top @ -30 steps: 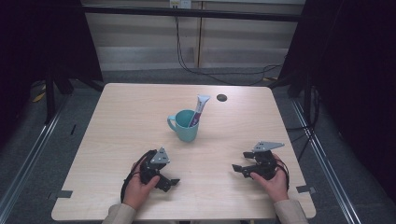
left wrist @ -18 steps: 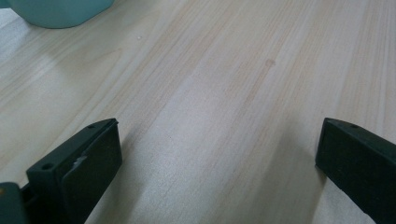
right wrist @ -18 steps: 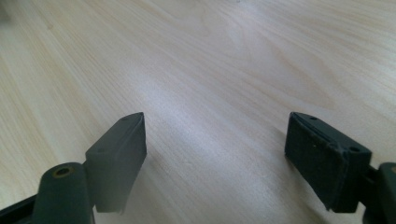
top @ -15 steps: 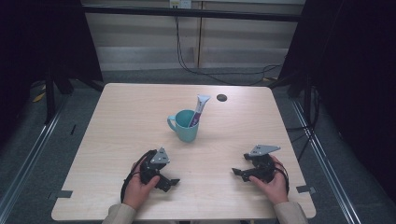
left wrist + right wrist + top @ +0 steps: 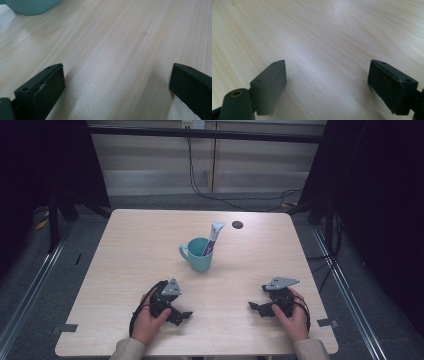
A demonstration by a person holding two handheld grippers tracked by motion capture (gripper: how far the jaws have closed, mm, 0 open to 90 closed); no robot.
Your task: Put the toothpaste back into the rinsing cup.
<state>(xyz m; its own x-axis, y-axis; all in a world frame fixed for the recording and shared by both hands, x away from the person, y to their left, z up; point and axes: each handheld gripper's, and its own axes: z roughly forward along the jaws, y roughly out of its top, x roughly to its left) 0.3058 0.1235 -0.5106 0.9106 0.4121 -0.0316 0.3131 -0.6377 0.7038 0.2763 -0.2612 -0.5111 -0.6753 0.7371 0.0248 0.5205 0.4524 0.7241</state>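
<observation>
On the pale wood-grain square table (image 5: 125,250), biggest thing in shot, I see nothing shifted over the last second: teal ceramic mug (image 5: 198,254) sits mid-table, same spot, handle to the left in the high view. White-and-purple squeeze tube (image 5: 212,239) stands tilted inside it, cap end up, leaning on the far-right rim. Small dark round hole (image 5: 237,224) just beyond, near the far edge.

Both my hands are parked at the near edge, well apart from the mug. Left gripper (image 5: 183,315): jaws spread wide, bare table between them, mug base at top-left of its own view (image 5: 32,6). Right gripper (image 5: 327,82): jaws have just been opening, now spread wide, nothing between them.

My read: right side just got ready to grab; reach for mug or tube not yet begun.

Tube print too small to read. No other labels legible.
</observation>
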